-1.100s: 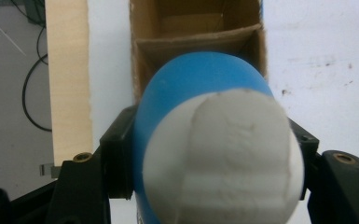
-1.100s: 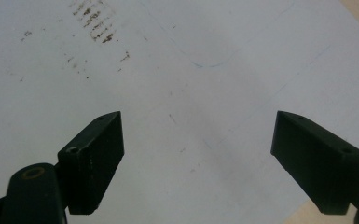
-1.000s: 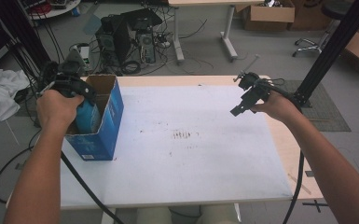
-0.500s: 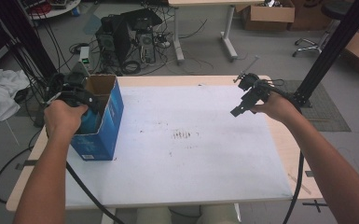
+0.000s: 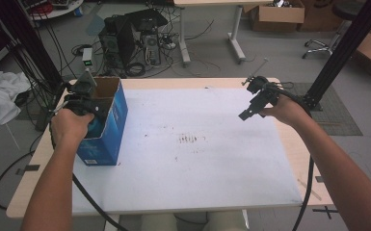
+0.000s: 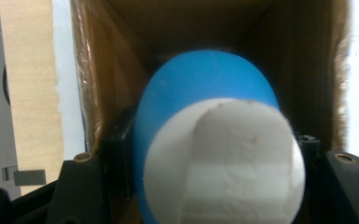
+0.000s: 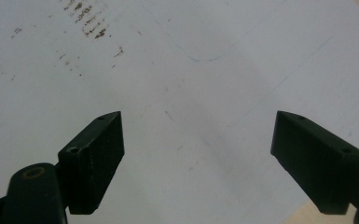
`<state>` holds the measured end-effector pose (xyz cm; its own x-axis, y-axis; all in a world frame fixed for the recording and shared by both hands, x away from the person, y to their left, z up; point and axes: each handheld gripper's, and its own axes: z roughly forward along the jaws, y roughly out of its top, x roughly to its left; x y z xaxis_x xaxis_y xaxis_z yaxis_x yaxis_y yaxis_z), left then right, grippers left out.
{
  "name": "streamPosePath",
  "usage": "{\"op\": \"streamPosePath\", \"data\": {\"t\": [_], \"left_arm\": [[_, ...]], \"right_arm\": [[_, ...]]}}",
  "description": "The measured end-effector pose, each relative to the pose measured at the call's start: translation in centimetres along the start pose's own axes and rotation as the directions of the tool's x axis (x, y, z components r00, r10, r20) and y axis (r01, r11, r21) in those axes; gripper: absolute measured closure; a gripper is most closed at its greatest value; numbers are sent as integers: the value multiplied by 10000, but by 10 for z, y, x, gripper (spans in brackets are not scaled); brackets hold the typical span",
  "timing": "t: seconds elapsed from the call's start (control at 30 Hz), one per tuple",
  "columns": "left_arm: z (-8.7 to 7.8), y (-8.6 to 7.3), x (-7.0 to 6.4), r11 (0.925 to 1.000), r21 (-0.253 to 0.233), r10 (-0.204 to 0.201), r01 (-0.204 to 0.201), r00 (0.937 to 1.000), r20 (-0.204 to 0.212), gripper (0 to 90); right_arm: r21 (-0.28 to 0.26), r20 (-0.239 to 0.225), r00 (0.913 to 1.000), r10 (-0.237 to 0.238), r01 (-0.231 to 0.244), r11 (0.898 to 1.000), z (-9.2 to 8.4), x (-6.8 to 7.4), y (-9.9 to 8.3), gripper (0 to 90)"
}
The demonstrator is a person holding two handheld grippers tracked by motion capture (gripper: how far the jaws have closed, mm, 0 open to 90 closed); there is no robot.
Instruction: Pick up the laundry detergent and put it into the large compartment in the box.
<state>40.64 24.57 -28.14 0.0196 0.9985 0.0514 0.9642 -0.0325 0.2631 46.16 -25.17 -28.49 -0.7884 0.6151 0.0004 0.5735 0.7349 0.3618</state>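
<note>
A blue cardboard box (image 5: 111, 126) with an open top stands on the left part of the table. My left gripper (image 6: 214, 140) reaches down into it, shut on a blue rounded bottle (image 6: 200, 88) with a white end (image 6: 224, 163); its jaws press on the bottle's two sides between the brown inner walls. In the high view the left hand (image 5: 70, 126) sits at the box's near left rim. My right gripper (image 5: 247, 114) hovers over the right part of the table. It is open (image 7: 198, 140), with nothing between its jaws.
A white sheet (image 5: 197, 163) covers the wooden table (image 5: 289, 159), with small dark stains (image 5: 190, 139) near its middle. A black post (image 5: 339, 53) rises past the far right corner. Computer towers (image 5: 135, 41) and cables lie on the floor beyond.
The left hand has sunk, carrying the blue bottle deeper into the box. The right hand and its gripper have stayed where they were.
</note>
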Motion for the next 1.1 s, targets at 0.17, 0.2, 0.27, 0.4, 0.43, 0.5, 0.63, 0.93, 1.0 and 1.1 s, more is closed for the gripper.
{"op": "streamPosePath", "data": {"t": [0.17, 0.2, 0.27, 0.4, 0.43, 0.5, 0.63, 0.93, 1.0, 1.1], "left_arm": [[4, -1, 3, 9999, -65, -88, 89, 9999, 86, 378], [4, -1, 3, 9999, -51, -95, 96, 9999, 117, 378], [4, -1, 3, 10000, -39, -90, 91, 9999, 118, 378], [5, 0, 5, 9998, 2, -204, 204, 9996, 194, 373], [6, 0, 6, 9997, -5, -234, 234, 9995, 208, 373], [6, 0, 6, 9997, 1, -245, 245, 9994, 228, 373], [5, 0, 6, 9994, -10, -336, 336, 9991, 254, 371], [4, 0, 9, 9978, -118, -647, 655, 9962, 584, 355], [2, 0, 10, 9974, -178, -689, 702, 9954, 672, 353], [-1, 0, 11, 9968, -265, -737, 760, 9942, 789, 354]], "right_arm": [[56, -13, 10000, 21, -21, 10000, 2, -1, 1, 171], [46, -29, 10000, 39, -39, 10000, 2, -1, 1, 171], [45, -32, 10000, 17, -17, 10000, 3, -1, 1, 171], [93, -37, 10000, -10, 11, 10000, 5, 0, 2, 171], [84, -41, 10000, -28, 28, 10000, 5, 0, 3, 171], [88, -46, 10000, -61, 61, 9999, 6, 1, 3, 171], [116, -48, 10000, -76, 76, 9999, 6, 2, 3, 171], [110, -57, 10000, -61, 62, 9999, 4, 1, 2, 171], [107, -69, 9999, -73, 74, 9999, 4, 1, 1, 171], [90, -68, 9999, -77, 78, 9999, 4, 1, 1, 171]]}}
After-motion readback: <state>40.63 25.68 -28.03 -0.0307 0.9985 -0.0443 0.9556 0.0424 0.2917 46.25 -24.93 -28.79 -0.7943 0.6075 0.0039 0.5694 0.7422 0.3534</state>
